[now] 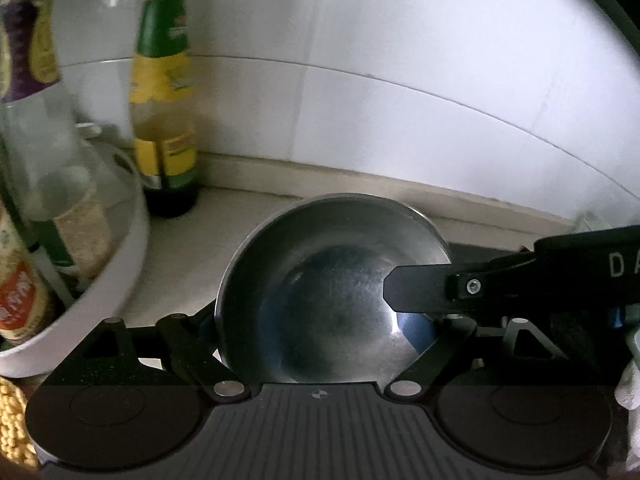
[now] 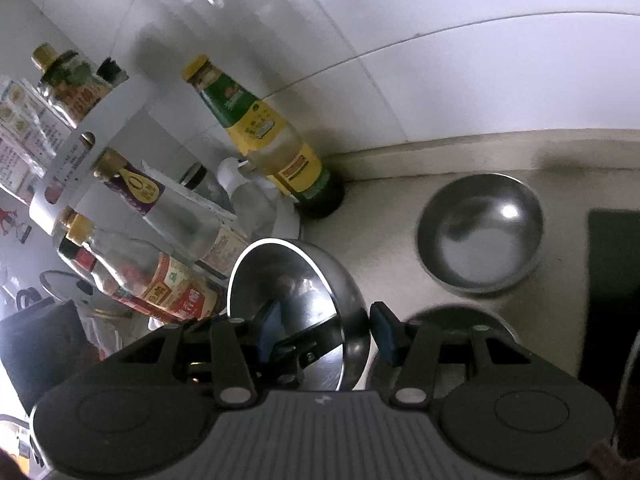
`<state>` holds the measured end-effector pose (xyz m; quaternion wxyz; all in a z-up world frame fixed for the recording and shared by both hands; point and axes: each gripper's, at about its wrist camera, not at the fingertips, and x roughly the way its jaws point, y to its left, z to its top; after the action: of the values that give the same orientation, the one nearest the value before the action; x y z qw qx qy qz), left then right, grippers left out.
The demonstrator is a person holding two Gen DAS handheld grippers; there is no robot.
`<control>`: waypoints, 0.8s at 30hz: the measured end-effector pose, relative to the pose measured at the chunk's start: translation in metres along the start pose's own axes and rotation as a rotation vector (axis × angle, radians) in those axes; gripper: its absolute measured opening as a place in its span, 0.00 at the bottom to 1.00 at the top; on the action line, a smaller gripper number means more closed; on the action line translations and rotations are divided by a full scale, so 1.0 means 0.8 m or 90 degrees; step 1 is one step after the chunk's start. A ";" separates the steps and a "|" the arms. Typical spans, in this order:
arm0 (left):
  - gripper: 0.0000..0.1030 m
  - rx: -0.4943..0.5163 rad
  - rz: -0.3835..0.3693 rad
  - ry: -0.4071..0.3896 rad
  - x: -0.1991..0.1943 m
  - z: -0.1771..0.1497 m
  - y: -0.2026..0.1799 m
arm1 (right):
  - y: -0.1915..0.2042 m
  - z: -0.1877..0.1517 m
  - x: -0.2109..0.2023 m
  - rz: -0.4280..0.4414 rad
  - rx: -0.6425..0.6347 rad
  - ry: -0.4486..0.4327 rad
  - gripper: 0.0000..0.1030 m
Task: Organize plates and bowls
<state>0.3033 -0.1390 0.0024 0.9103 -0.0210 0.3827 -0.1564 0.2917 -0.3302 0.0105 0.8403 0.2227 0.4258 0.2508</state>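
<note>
A steel bowl [image 1: 332,292] fills the middle of the left wrist view, above my left gripper [image 1: 316,332], whose spread fingers sit at its two sides. My right gripper's black finger reaches over the bowl's right rim from the right. In the right wrist view my right gripper [image 2: 326,334] pinches the wall of that tilted steel bowl [image 2: 288,280], one blue pad [image 2: 270,330] inside and one outside. A second steel bowl [image 2: 480,234] stands upright on the counter, ahead and to the right.
A green and yellow bottle [image 1: 166,92] stands by the tiled wall. A white round rack [image 2: 80,148] with several sauce bottles stands to the left. A dark mat [image 2: 612,280] lies at the right on the beige counter [image 2: 380,232].
</note>
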 end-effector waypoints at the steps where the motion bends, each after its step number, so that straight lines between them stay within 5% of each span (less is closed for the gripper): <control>1: 0.89 0.008 -0.006 0.002 0.001 -0.003 -0.005 | -0.003 -0.005 -0.007 -0.004 0.007 -0.003 0.46; 24: 0.89 0.089 -0.061 0.054 0.033 -0.031 -0.059 | -0.046 -0.066 -0.057 -0.089 0.085 -0.040 0.46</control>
<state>0.2904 -0.1898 -0.0260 0.8838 0.0306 0.4080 -0.2271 0.2336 -0.3781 -0.0119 0.8521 0.2556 0.4295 0.1556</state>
